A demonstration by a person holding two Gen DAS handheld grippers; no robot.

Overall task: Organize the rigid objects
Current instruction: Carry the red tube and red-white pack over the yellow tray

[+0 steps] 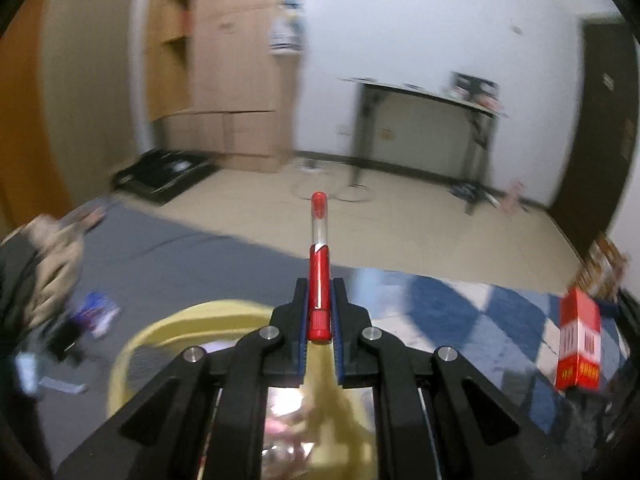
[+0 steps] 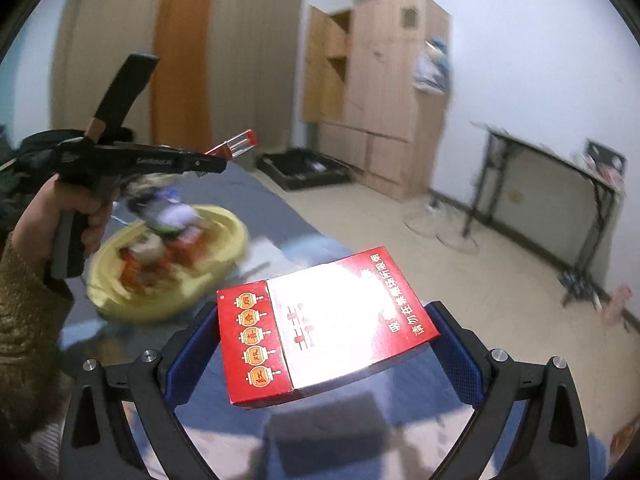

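My left gripper (image 1: 319,304) is shut on a red pen (image 1: 319,268) with a clear section, held above a yellow bowl (image 1: 132,344). In the right wrist view the left gripper (image 2: 224,160) and the red pen (image 2: 238,145) show above the yellow bowl (image 2: 224,220), which holds several small packets. My right gripper (image 2: 320,344) is shut on a red and white cigarette box (image 2: 324,324), held in the air above a blue checked bed cover. The same box (image 1: 578,340) shows at the right of the left wrist view.
A grey and blue bed cover (image 1: 200,256) lies under the bowl, with small packets (image 1: 96,312) and clothes (image 1: 44,264) at its left. Beyond are a tiled floor, a wooden wardrobe (image 2: 384,92), a black folding table (image 2: 552,184) and a black tray (image 2: 304,168).
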